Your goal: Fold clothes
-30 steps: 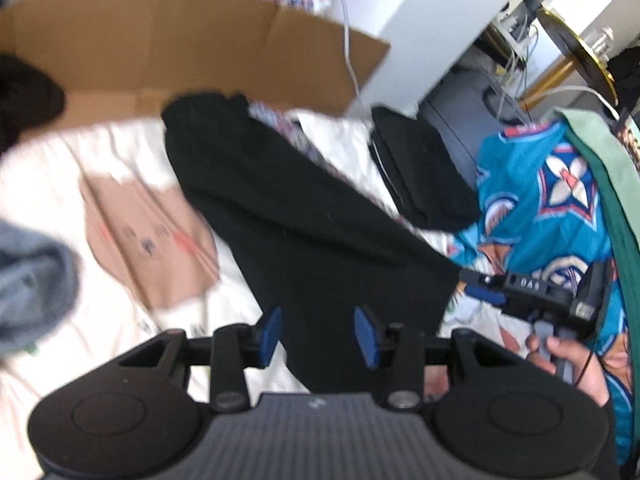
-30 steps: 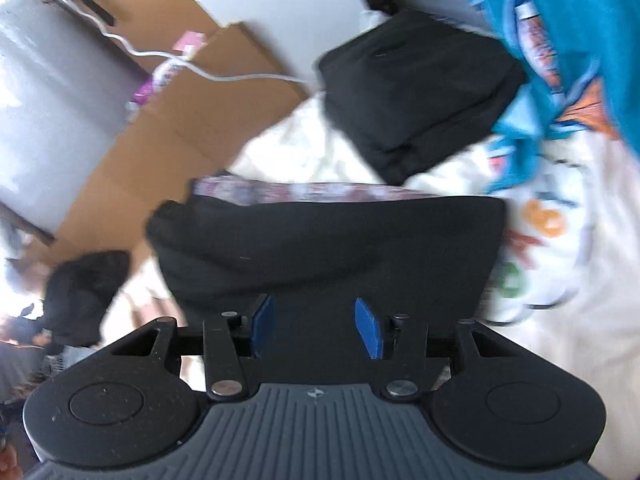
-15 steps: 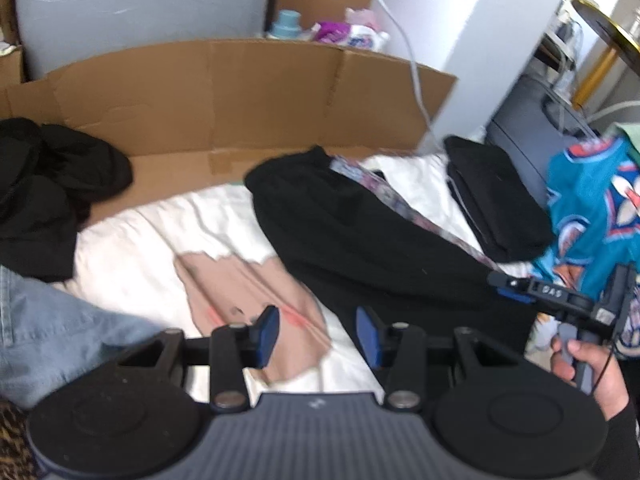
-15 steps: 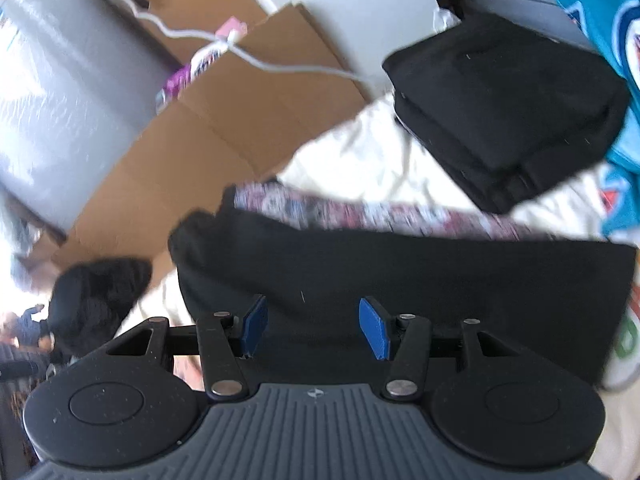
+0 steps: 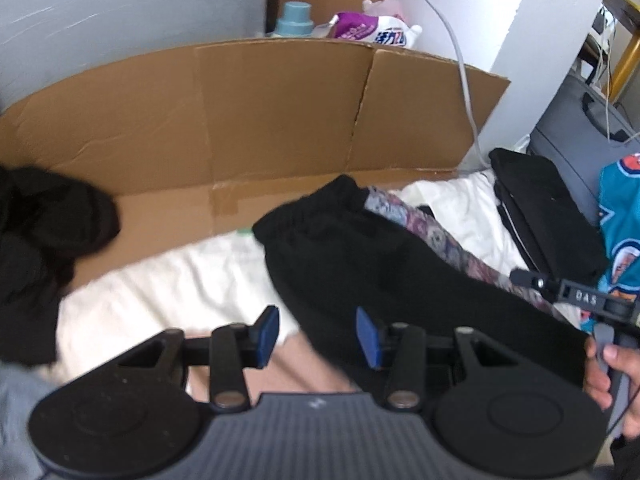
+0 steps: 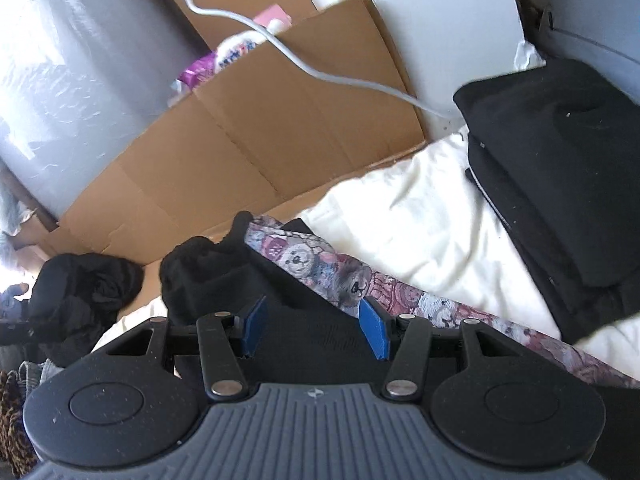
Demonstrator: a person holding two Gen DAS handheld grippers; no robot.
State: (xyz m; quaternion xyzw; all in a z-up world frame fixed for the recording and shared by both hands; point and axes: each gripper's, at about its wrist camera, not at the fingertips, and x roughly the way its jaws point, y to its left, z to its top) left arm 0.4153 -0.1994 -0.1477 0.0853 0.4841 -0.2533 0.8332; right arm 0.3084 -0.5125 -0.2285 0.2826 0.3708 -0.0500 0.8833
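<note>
A black garment (image 5: 384,256) with a gathered waistband lies stretched over the white bedsheet (image 5: 168,280), on top of a bear-patterned cloth (image 5: 432,236). My left gripper (image 5: 316,334) is open and empty, hovering above the garment's near edge. My right gripper (image 6: 312,330) is open and empty, just above the same black garment (image 6: 224,276), with the patterned cloth (image 6: 352,280) beside its right finger. The right gripper's body (image 5: 576,300) shows in the left wrist view, held by a hand.
A cardboard sheet (image 5: 240,120) stands along the back. A folded black stack (image 6: 560,168) lies at the right on the sheet. Crumpled dark clothes (image 5: 36,248) sit at the left. A teal patterned garment (image 5: 620,216) hangs at the far right. A pinkish cloth (image 5: 288,364) lies under my left gripper.
Both grippers have tilted up and moved toward the garment's waistband end. The cardboard and wall now fill more of each view. Both stay open.
</note>
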